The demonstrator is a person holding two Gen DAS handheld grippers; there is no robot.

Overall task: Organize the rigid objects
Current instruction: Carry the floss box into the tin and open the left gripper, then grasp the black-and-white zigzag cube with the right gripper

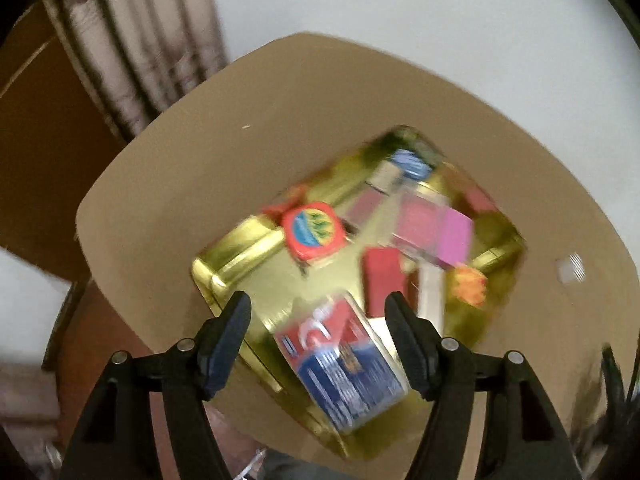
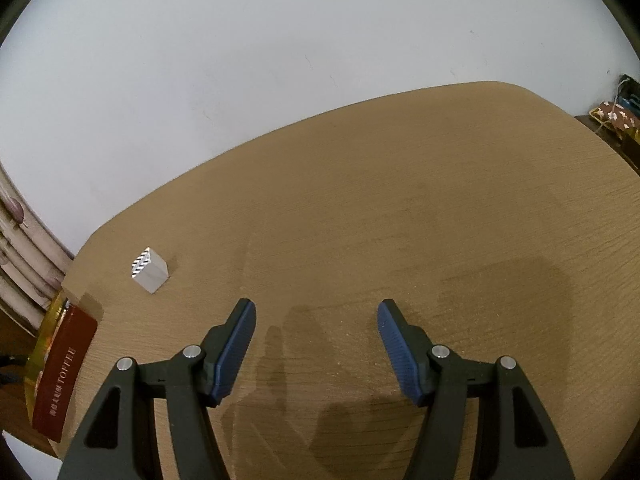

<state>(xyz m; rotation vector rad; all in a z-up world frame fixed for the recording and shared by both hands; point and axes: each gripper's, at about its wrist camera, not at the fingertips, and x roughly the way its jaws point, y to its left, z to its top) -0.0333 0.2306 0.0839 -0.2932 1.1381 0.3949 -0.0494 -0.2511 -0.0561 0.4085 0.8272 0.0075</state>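
In the blurred left wrist view a gold tray (image 1: 236, 252) sits on the tan table (image 1: 168, 176) and holds several small boxes: a red-and-blue box (image 1: 340, 364), a round red box (image 1: 314, 230), a pink box (image 1: 436, 228) and a red box (image 1: 382, 280). My left gripper (image 1: 318, 308) is open just above the red-and-blue box, touching nothing. In the right wrist view my right gripper (image 2: 316, 316) is open and empty over bare table. A small white cube (image 2: 149, 270) stands at the table's far left, apart from the gripper.
A dark red "TOFFEE" box (image 2: 64, 372) lies on the gold tray's rim (image 2: 46, 332) at the left edge of the right wrist view. A white wall (image 2: 280, 60) is behind the table. Curtains (image 1: 132, 40) hang at the left. A small white patch (image 1: 572, 268) lies on the table's right side.
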